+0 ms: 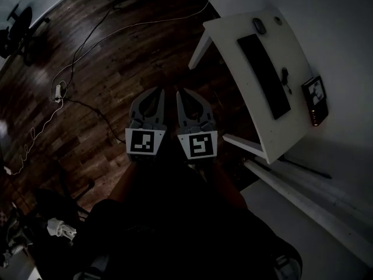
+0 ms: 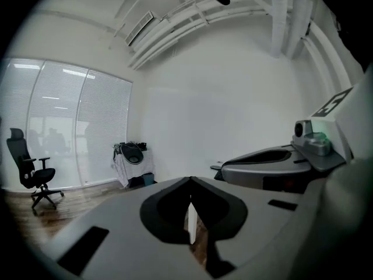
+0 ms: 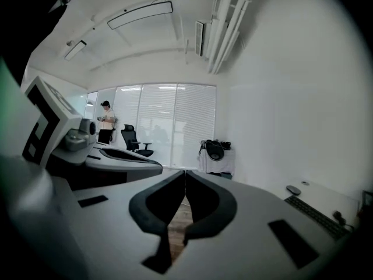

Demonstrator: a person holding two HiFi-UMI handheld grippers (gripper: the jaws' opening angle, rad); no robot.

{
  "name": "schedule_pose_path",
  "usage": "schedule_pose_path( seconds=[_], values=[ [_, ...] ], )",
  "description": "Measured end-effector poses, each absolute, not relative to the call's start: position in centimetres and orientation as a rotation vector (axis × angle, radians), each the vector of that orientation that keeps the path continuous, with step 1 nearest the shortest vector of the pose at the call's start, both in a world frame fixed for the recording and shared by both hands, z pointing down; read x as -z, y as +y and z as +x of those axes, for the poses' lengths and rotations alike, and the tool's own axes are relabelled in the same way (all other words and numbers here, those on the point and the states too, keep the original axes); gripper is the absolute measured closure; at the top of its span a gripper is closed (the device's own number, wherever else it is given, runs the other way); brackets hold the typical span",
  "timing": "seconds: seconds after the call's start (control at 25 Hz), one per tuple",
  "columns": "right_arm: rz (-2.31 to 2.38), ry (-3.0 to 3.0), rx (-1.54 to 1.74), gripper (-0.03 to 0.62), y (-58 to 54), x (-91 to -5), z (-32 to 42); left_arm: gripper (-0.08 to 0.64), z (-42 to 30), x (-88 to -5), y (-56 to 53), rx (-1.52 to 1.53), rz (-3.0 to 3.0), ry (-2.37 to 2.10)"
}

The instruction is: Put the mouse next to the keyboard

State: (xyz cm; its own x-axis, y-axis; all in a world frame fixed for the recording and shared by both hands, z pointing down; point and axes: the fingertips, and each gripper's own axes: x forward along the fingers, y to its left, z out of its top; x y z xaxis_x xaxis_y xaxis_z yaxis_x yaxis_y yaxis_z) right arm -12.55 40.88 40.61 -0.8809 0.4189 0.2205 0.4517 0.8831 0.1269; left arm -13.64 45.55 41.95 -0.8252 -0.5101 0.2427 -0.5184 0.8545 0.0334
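Mouse (image 1: 259,25) is lying untouched near the tabletop's (image 1: 230,39) far corner beyond the keyboard (image 1: 264,74), while left gripper (image 1: 152,95) and right gripper (image 1: 187,97) are hovering closed, empty.

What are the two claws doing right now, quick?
Left claw: closed, holding nothing.
Right claw: closed, holding nothing.

A small dark object (image 1: 285,76) just right of the keyboard (image 1: 263,74) is showing too small to identify. The right gripper (image 3: 185,177) is hiding the keyboard's near end in its own view.
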Motion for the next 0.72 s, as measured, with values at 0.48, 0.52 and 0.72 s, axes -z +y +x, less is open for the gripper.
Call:
schedule_pose_path(
  seconds=[0.48,0.52,0.72],
  values=[
    [-0.475,-2.824,0.31,0.571,40.6,-40.1,-23.0,0.557,-23.2,-42.8,44.7,-0.038,1.065,-2.613],
    [-0.461,-2.817,0.318,0.571,40.2,-40.2,-23.4,0.557,-23.6,-43.1,44.7,-0.026,1.072,-2.601],
    [-0.417,-2.765,0.344,0.571,39.1,-41.8,-25.1,0.557,-25.9,-44.4,44.1,0.0,1.094,-2.571]
  ],
)
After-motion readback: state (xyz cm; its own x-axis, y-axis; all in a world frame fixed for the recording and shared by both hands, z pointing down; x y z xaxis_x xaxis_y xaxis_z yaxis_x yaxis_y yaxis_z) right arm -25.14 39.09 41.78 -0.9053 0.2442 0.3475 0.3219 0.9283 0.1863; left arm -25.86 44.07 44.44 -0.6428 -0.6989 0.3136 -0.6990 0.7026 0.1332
